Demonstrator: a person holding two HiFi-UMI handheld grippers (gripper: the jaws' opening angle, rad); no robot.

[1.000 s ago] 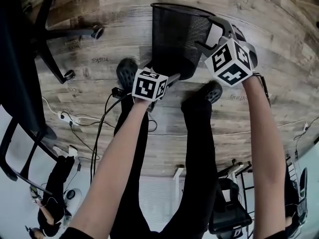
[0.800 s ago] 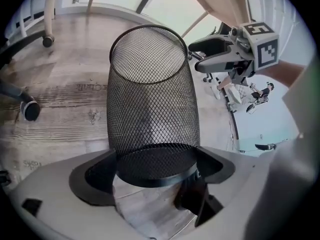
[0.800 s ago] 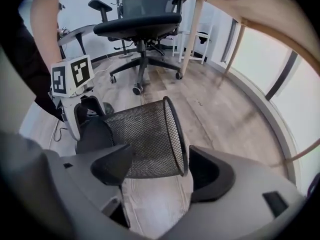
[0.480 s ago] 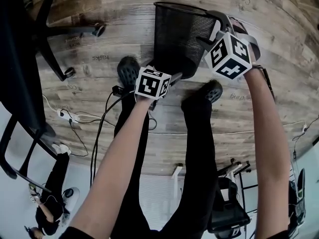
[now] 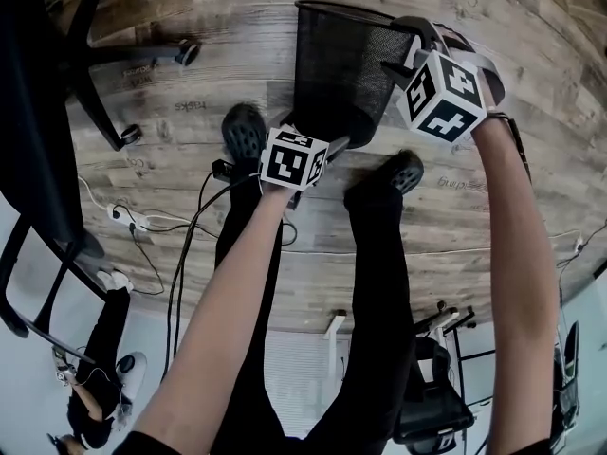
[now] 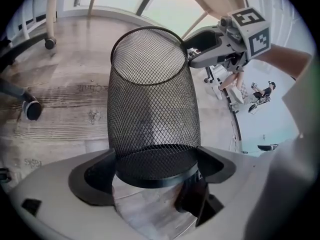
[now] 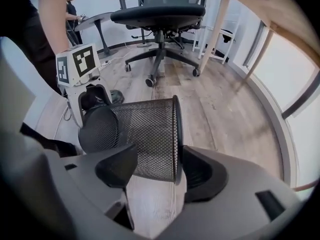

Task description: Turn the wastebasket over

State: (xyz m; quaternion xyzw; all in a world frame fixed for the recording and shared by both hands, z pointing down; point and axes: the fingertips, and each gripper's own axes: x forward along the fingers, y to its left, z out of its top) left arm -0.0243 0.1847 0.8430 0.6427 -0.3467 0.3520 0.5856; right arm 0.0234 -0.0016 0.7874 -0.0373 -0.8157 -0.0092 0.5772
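Observation:
A black wire-mesh wastebasket [image 5: 337, 74] hangs tilted above the wooden floor, its open mouth pointing away from me. My left gripper [image 5: 315, 138] is shut on its round solid base [image 6: 152, 171], with a pad on each side. My right gripper [image 5: 403, 50] is up at the rim [image 7: 176, 134]. Its jaws are closing, with the rim and a strip of mesh wall between them. The pads do not look pressed on the mesh. In the left gripper view the right gripper [image 6: 210, 41] shows beside the mouth. The right gripper view shows the left gripper [image 7: 87, 91] behind the base.
An office chair [image 7: 160, 9] stands behind the basket, its wheeled base [image 5: 114, 64] at my left. Cables and a power strip [image 5: 142, 226] lie on the floor by my feet. My shoes [image 5: 242, 131] are under the basket. A wooden table leg [image 7: 220, 19] stands at the right.
My right gripper has rolled at the rim and shifted slightly right. The basket has edged right and up with it. The left gripper keeps its hold on the base.

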